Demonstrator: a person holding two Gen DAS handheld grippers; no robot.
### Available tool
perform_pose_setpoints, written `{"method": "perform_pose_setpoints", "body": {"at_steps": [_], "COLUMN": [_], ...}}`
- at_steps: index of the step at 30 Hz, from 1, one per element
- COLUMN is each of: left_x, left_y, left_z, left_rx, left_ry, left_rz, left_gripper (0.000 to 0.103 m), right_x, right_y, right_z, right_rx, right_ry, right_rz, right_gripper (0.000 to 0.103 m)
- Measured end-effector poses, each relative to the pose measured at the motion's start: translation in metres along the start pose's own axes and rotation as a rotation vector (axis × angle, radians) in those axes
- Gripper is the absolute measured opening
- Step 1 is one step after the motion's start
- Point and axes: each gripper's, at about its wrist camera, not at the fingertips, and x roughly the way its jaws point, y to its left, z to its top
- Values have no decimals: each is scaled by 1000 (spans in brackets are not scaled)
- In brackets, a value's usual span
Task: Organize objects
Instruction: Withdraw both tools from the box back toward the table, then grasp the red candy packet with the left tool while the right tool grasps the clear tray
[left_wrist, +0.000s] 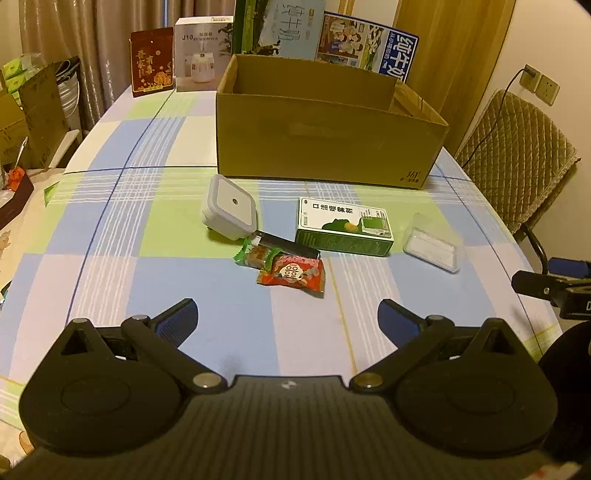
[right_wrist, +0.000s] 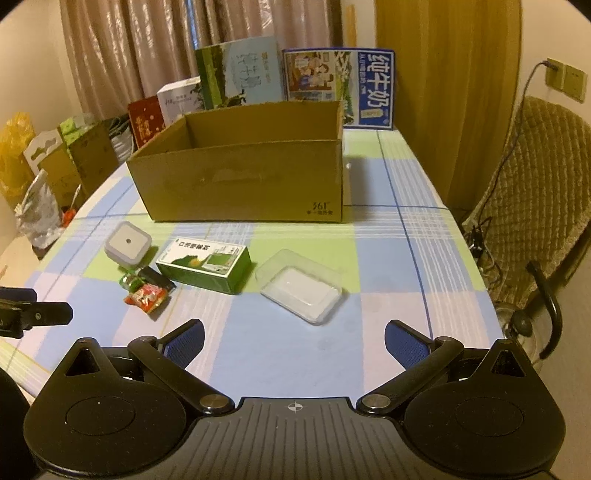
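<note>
An open cardboard box (left_wrist: 325, 144) (right_wrist: 240, 181) stands at the back of the checked table; no contents show inside it. In front of it lie a white square plug-in device (left_wrist: 229, 206) (right_wrist: 127, 243), a green and white carton (left_wrist: 343, 227) (right_wrist: 203, 264), a clear plastic tray (left_wrist: 432, 243) (right_wrist: 301, 290), a red snack packet (left_wrist: 291, 275) (right_wrist: 147, 297), a green-wrapped sweet (left_wrist: 255, 254) (right_wrist: 131, 280) and a thin black item (left_wrist: 284, 243) (right_wrist: 157, 277). My left gripper (left_wrist: 288, 317) hovers open just short of the red packet. My right gripper (right_wrist: 293, 339) hovers open just short of the clear tray. Nothing is between either pair of fingers.
Upright cartons (left_wrist: 192, 55) (right_wrist: 340, 88) line the table's far edge behind the box. A padded chair (left_wrist: 517, 155) (right_wrist: 535, 199) stands to the right. Boxes and bags (left_wrist: 33, 110) (right_wrist: 40, 206) crowd the left side. Each gripper's tip shows in the other's view (left_wrist: 554, 288) (right_wrist: 33, 314).
</note>
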Motion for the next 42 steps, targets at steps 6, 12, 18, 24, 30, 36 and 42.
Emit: {"method": "perform_pose_setpoints", "body": {"at_steps": [6, 12, 18, 24, 30, 36, 42], "left_x": [22, 51, 81, 107, 129, 129, 117], "left_y": [2, 2, 0, -2, 0, -8, -21], "left_z": [4, 9, 15, 21, 24, 23, 8], "left_rx": [-8, 0, 11, 40, 66, 91, 112], "left_ry": [21, 39, 60, 87, 118, 107, 110], "left_rz": [1, 0, -26, -39, -43, -58, -60], "left_gripper": [102, 102, 98, 88, 68, 58, 55], "right_x": [28, 64, 104, 131, 150, 162, 150], "right_y": [-7, -13, -14, -12, -10, -10, -2], "right_z": [11, 25, 34, 39, 42, 40, 32], "right_rx": [-72, -154, -244, -316, -349, -328, -283], "right_ry": [29, 73, 137, 163, 180, 213, 231], "right_rz": [4, 21, 26, 25, 32, 37, 40], "right_gripper": [101, 101, 101, 101, 92, 57, 54]}}
